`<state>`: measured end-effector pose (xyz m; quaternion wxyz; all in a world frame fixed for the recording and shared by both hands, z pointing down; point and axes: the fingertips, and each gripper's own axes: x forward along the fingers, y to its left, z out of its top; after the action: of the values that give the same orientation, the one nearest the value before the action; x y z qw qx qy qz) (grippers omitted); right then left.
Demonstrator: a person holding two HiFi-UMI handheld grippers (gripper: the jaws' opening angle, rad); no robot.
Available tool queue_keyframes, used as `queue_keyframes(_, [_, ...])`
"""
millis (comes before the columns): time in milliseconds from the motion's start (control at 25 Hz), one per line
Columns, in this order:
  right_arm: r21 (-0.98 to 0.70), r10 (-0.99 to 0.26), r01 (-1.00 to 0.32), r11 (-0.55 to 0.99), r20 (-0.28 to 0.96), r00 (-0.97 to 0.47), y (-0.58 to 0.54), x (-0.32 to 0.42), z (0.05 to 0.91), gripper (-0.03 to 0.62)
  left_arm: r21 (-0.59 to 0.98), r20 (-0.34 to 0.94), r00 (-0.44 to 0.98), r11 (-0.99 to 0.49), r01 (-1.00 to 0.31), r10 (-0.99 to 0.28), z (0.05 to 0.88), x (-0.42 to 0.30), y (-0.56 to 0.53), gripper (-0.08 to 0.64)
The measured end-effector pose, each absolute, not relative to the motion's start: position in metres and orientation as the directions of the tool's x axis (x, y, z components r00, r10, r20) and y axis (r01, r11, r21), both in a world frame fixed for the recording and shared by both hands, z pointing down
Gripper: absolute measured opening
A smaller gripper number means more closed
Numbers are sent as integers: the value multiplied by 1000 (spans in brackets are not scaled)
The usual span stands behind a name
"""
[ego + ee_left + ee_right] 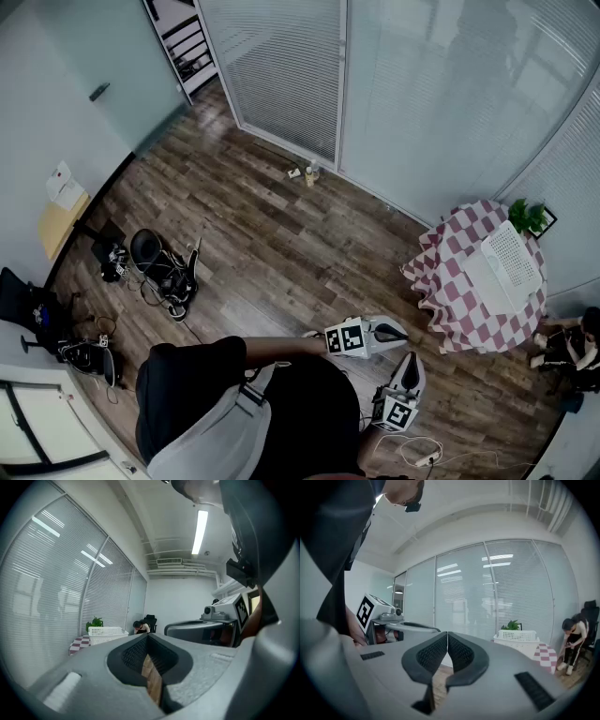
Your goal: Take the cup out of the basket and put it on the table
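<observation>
A white basket (507, 262) stands on a small table with a red-and-white checkered cloth (459, 309) at the right of the head view. No cup shows in any view; the basket's inside is hidden. Both grippers hang in the air over the wooden floor, well short of the table. My left gripper (403, 330) points at the table, jaws shut and empty. My right gripper (412, 361) is just beside it, also shut on nothing. In the left gripper view the basket (105, 631) is far off at the left. The right gripper view has the basket (518, 636) at the right.
A potted plant (527, 217) sits behind the basket. A person sits bent over by the table (574, 349). Glass walls with blinds (422, 84) line the far side. Cables and gear (159, 267) lie on the floor at left, a power strip (422, 457) near my feet.
</observation>
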<state>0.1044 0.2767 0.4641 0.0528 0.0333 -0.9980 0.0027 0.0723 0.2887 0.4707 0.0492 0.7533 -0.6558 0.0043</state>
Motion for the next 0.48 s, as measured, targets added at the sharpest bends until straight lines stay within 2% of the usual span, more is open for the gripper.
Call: queue_keyframes(480, [-2,-73,-74,997,96,-993,287,115,461,12,78,82,178,-172,-982,-981,471,90,307,5])
